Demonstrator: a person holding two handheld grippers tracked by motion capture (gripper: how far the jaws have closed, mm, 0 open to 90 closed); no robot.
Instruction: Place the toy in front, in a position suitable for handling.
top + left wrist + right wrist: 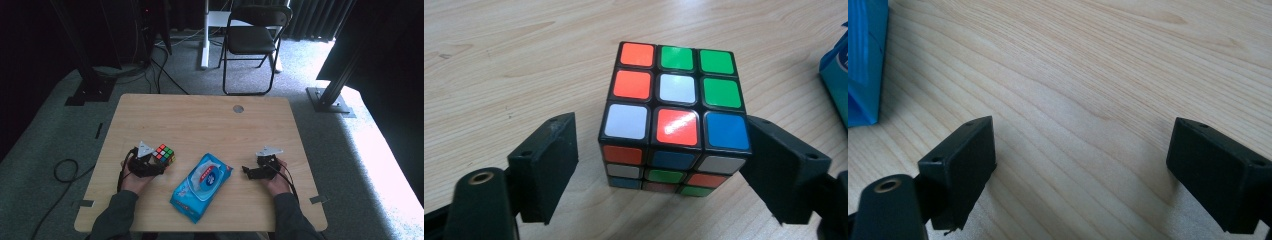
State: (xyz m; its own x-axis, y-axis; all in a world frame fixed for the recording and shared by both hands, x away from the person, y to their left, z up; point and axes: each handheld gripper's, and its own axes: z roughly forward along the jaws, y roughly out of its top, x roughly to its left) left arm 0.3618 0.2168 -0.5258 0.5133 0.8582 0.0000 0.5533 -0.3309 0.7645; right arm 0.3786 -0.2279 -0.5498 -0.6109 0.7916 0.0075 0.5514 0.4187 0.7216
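A scrambled Rubik's cube (164,154) (674,115) sits on the wooden table (200,125) at the left. My left gripper (155,163) (661,150) is open around it. The right jaw stands close against the cube's side, and a gap separates the left jaw from the cube. A blue wet-wipes pack (202,185) lies flat in the front middle; its corner (865,60) appears in the right gripper view. My right gripper (246,171) (1083,145) rests low over the table to the right of the pack, open, with bare wood between its jaws.
A round cable hole (238,108) sits near the table's far edge. A black folding chair (255,35) stands on the carpet beyond the table. Black frame posts (335,85) and cables (65,170) flank the table.
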